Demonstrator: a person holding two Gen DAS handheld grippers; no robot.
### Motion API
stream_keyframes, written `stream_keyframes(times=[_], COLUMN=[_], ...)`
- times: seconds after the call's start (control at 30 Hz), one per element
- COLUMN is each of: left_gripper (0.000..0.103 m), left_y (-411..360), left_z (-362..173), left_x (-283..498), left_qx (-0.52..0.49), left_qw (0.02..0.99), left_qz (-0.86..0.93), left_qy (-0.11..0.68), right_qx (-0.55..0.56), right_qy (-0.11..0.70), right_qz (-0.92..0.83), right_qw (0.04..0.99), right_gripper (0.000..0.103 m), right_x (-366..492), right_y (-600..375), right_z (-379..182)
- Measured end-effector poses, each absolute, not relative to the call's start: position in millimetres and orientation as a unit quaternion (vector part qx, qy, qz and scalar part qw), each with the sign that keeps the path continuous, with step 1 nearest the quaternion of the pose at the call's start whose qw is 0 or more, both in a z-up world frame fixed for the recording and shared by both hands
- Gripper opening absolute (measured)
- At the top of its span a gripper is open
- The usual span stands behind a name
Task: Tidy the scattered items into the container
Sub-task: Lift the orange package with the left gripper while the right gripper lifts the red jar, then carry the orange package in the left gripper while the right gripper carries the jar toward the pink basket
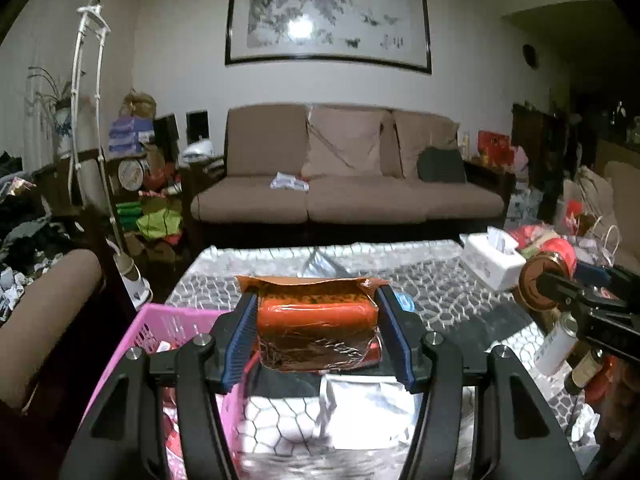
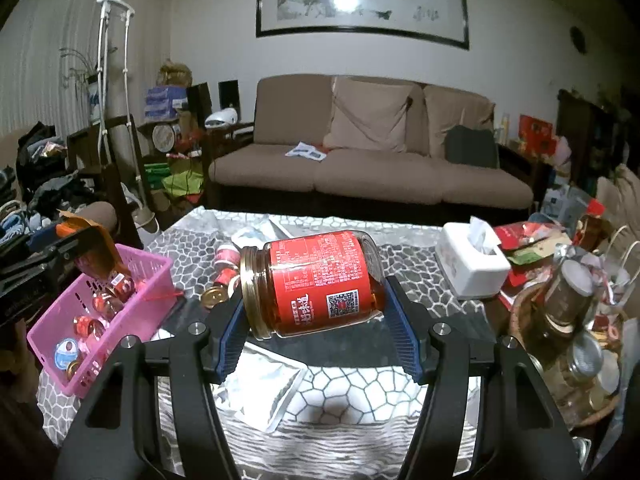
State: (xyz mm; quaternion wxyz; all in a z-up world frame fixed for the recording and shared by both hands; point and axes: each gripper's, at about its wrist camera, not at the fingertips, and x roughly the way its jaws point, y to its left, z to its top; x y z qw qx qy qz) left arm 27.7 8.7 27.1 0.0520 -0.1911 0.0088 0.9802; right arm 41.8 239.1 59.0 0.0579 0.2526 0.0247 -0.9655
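My left gripper (image 1: pixel 316 320) is shut on an orange and brown snack packet (image 1: pixel 316 320) and holds it in the air beside the pink basket (image 1: pixel 160 328), which lies below left. My right gripper (image 2: pixel 314 304) is shut on a glass jar with a red label (image 2: pixel 316 280), tilted on its side above the table. In the right wrist view the pink basket (image 2: pixel 144 276) sits at the left and holds several small jars and cups; the left gripper with the packet (image 2: pixel 92 252) hovers over its far end. The jar also shows in the left wrist view (image 1: pixel 544 280).
Small jars and a gold lid (image 2: pixel 216 296) lie on the patterned tablecloth beyond the basket. A white tissue box (image 2: pixel 472 268) stands at the right. A wicker tray of bottles (image 2: pixel 568 320) crowds the right edge. Flat silver packets (image 2: pixel 272 384) lie below the right gripper. A sofa (image 2: pixel 360 172) stands behind.
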Motion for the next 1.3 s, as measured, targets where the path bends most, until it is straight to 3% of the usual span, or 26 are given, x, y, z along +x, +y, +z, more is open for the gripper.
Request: stream_keyframes(times=[0.4,1.3], left_gripper=[0.058,0.058], left_y=[7,-7], left_z=[16,20], left_x=[22,22], left_qx=[-0.179,-0.192], left_qw=[0.026,0.005], left_qz=[0.983,0.981], left_qy=[0.041,0.031], right_qx=[0.263,0.273], right_qy=[0.024,0.014], right_qz=[-0.963,-0.960], right_qw=[0.063,0.054], right_gripper=[0.060,0.060], right_x=[32,31], right_y=[234,237], right_z=[53,53])
